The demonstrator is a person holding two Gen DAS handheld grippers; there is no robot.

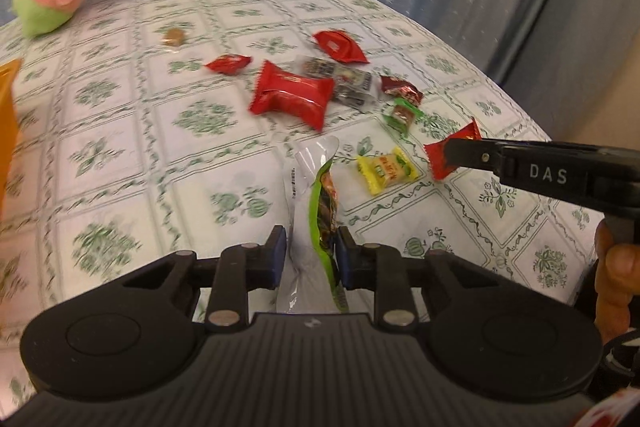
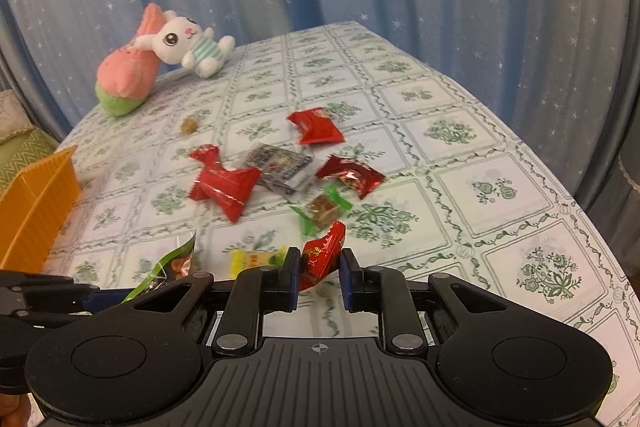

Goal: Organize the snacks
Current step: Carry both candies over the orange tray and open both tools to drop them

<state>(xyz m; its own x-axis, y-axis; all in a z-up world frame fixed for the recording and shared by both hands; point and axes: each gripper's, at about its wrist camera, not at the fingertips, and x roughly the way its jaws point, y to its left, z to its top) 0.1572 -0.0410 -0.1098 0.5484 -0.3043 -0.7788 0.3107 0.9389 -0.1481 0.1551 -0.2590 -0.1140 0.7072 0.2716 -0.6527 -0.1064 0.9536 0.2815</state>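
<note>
My left gripper (image 1: 312, 243) is shut on a green and clear snack packet (image 1: 322, 203), which stands up between its blue pads above the tablecloth. From the right, my right gripper (image 1: 456, 153) reaches in, shut on a small red candy (image 1: 438, 158). In the right wrist view that red candy (image 2: 320, 255) is pinched between the right gripper's (image 2: 321, 261) pads. The left gripper (image 2: 104, 297) with the green packet (image 2: 172, 265) shows at the lower left. Loose on the cloth lie a yellow candy (image 1: 386, 169), a green candy (image 1: 402, 115) and a big red packet (image 1: 292, 95).
An orange basket (image 2: 36, 203) stands at the table's left edge. Several more wrapped snacks (image 2: 316, 125) lie mid-table, with a small brown candy (image 2: 188, 126) farther back. A white plush bunny (image 2: 184, 45) leans on a pink plush (image 2: 128, 75) at the far corner. The table's right edge (image 2: 560, 187) drops toward blue curtains.
</note>
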